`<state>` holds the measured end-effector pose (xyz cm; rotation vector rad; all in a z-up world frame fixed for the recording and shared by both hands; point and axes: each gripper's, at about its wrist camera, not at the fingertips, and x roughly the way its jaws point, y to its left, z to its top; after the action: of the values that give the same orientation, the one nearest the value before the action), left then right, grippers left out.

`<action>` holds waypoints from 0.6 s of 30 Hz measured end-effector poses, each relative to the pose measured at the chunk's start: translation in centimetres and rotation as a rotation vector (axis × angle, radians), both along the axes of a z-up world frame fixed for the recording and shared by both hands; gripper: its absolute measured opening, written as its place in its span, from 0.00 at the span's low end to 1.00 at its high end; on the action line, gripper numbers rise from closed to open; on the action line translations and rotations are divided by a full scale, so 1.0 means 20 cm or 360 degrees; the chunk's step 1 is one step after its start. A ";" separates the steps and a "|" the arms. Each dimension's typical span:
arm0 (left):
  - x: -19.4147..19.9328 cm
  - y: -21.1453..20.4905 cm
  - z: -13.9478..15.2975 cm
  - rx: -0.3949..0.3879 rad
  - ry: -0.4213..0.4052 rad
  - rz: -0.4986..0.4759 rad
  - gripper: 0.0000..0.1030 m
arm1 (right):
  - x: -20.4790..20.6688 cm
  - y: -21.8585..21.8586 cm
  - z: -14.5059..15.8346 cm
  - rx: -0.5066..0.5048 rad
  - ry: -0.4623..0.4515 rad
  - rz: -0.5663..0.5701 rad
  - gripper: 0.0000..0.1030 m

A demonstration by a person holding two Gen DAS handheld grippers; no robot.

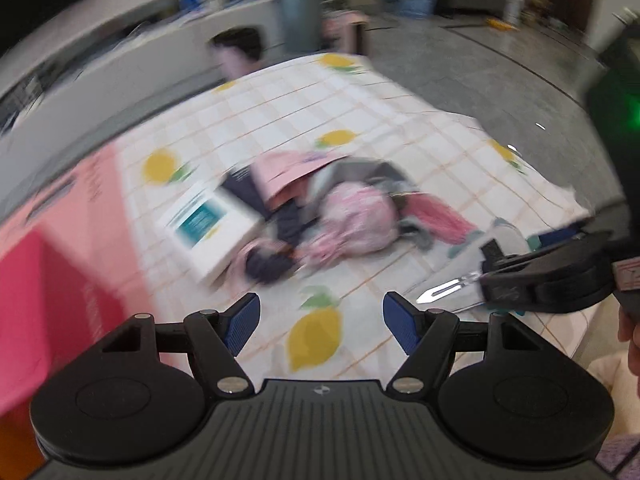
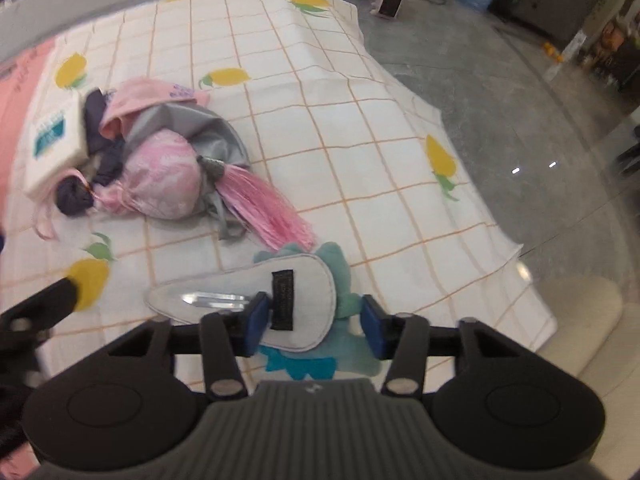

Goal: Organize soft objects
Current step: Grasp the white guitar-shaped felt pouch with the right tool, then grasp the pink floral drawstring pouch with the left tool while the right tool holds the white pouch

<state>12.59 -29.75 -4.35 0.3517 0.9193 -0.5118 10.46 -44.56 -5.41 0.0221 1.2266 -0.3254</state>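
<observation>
Near: right gripper (image 2: 311, 326), fingers apart, straddling a teal plush hair clip (image 2: 280, 304) lying on the lemon-print cloth (image 2: 360, 152); whether it grips cannot be told. Left gripper (image 1: 321, 322) spread, empty, above the cloth.

Farther, left: heap (image 2: 160, 168) of pink and grey soft items against a white box (image 2: 52, 144). It looks unsorted, so most work remains.

Left view blurred; heap contents indistinct.

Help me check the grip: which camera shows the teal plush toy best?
The right wrist view: the teal plush toy lies sharp between the right tongs, its grey felt piece on top. The left wrist view is motion-blurred and shows only a teal sliver behind the right tongs.
</observation>
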 end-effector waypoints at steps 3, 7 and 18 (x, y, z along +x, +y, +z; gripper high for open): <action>0.02 -0.07 -0.04 0.0006 -0.0079 -0.0070 0.80 | 0.00 0.00 -0.02 -0.0034 0.0017 0.0026 0.50; 0.05 -0.11 -0.10 0.0011 -0.0213 -0.0245 0.84 | -0.01 -0.06 -0.02 0.0059 -0.0019 -0.0041 0.50; 0.08 -0.19 -0.20 0.0015 -0.0448 -0.0493 0.84 | -0.02 -0.06 -0.03 0.0062 -0.0010 -0.0006 0.53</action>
<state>14.28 -33.51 -8.37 0.5643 0.5965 -0.7217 10.12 -45.76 -6.06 0.0591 1.2266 -0.3043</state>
